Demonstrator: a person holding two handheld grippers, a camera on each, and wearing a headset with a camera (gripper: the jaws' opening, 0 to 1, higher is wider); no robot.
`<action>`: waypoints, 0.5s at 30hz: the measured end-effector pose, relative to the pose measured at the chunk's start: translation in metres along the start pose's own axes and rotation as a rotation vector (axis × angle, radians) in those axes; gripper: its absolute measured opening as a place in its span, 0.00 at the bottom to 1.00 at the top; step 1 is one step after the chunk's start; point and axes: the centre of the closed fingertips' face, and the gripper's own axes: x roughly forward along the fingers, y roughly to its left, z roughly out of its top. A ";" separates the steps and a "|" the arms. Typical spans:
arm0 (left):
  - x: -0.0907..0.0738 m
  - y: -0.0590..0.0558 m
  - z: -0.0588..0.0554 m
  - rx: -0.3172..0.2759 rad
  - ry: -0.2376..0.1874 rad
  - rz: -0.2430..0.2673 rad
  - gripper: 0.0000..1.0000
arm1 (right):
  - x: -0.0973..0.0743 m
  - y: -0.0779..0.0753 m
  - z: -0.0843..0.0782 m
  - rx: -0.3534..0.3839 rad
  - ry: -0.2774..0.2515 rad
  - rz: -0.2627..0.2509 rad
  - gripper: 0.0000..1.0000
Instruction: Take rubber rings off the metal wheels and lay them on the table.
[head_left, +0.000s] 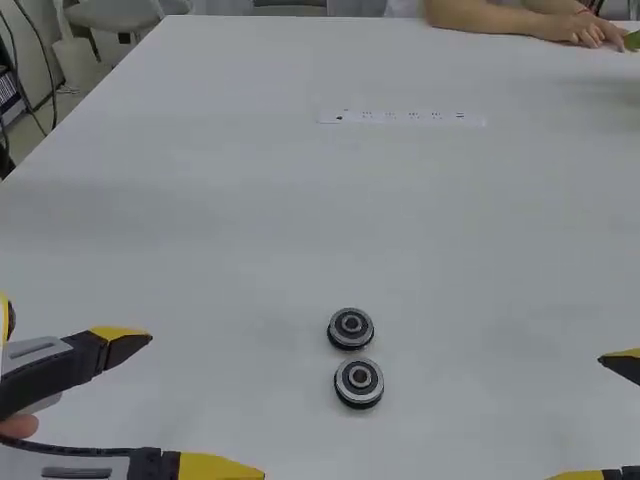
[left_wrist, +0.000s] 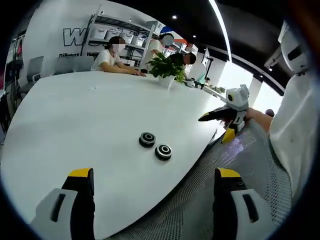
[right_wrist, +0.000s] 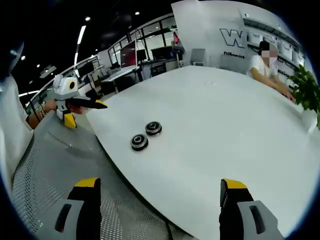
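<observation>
Two metal wheels lie flat, close together, near the front edge of the white table (head_left: 300, 210). The farther wheel (head_left: 350, 329) (left_wrist: 147, 139) (right_wrist: 153, 128) and the nearer wheel (head_left: 359, 383) (left_wrist: 163, 151) (right_wrist: 139, 142) each carry a black rubber ring round the rim. My left gripper (head_left: 175, 405) (left_wrist: 154, 174) (right_wrist: 80, 105) is open at the table's front left, well apart from the wheels. My right gripper (head_left: 610, 420) (right_wrist: 160, 183) (left_wrist: 227, 117) is open at the front right, also apart from them. Neither holds anything.
A thin printed label strip (head_left: 400, 117) lies on the far part of the table. People sit at the far side, one hand (head_left: 590, 30) resting on the top. A potted plant (left_wrist: 165, 67) stands near them. Chairs (head_left: 110, 15) are beyond the far left corner.
</observation>
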 end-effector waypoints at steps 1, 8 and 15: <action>0.000 0.000 0.000 0.001 0.000 0.000 0.99 | 0.000 0.000 0.000 -0.001 0.000 0.000 0.97; 0.000 0.000 0.000 0.000 -0.001 -0.004 0.99 | 0.001 0.001 -0.001 -0.003 0.007 0.005 0.97; 0.001 0.000 -0.001 0.001 0.003 -0.007 0.99 | 0.002 0.002 -0.001 -0.004 0.008 0.004 0.97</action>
